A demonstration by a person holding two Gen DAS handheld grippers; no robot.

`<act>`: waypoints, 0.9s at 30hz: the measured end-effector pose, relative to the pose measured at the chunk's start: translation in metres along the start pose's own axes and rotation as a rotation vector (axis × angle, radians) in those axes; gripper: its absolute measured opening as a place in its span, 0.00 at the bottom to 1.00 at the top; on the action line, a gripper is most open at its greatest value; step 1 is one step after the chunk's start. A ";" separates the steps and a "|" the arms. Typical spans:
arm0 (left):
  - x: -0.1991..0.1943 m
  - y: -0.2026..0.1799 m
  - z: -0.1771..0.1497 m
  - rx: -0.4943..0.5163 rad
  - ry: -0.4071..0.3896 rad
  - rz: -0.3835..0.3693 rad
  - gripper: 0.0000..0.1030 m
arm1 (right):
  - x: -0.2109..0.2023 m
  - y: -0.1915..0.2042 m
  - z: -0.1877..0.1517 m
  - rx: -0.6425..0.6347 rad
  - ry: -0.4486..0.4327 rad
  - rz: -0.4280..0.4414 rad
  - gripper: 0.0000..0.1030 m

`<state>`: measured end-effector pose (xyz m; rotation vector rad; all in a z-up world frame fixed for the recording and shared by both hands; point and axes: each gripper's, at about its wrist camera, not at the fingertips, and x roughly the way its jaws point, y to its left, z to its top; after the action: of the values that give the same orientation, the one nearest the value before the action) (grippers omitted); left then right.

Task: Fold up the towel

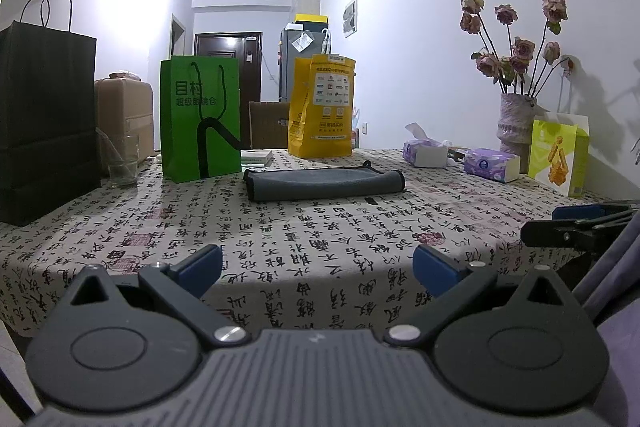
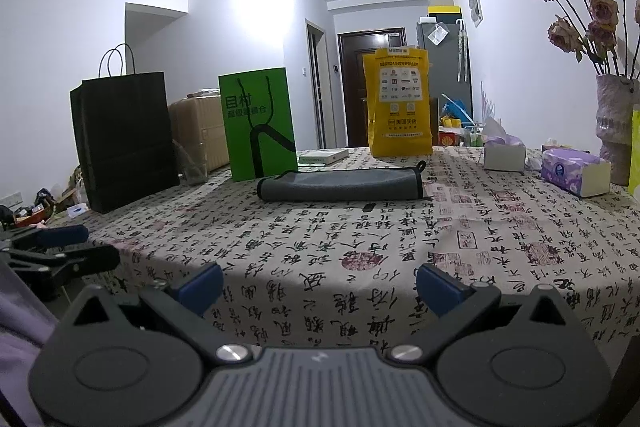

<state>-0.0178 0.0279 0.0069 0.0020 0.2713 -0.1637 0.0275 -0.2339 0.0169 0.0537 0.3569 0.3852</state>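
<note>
Two grippers hang at the near edge of the tabletop (image 1: 120,223), both spread wide and holding nothing: the left gripper (image 1: 316,265) and the right gripper (image 2: 320,285) sit side by side, likely poised so each can take one end of the towel. That grey towel (image 1: 324,183) lies well apart from them toward the far edge, already doubled into a long strip, just in front of the green bag (image 1: 200,119) and yellow bag (image 1: 322,107).
</note>
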 end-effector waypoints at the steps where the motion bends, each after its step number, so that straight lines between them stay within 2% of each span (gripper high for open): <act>1: 0.000 -0.001 0.000 0.000 0.000 0.000 1.00 | 0.000 0.000 0.000 -0.001 0.000 0.000 1.00; 27: 0.001 0.000 0.000 0.002 -0.003 -0.002 1.00 | 0.001 -0.001 -0.001 0.011 0.006 -0.004 1.00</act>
<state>-0.0172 0.0273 0.0065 0.0037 0.2684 -0.1659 0.0284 -0.2348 0.0154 0.0623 0.3648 0.3799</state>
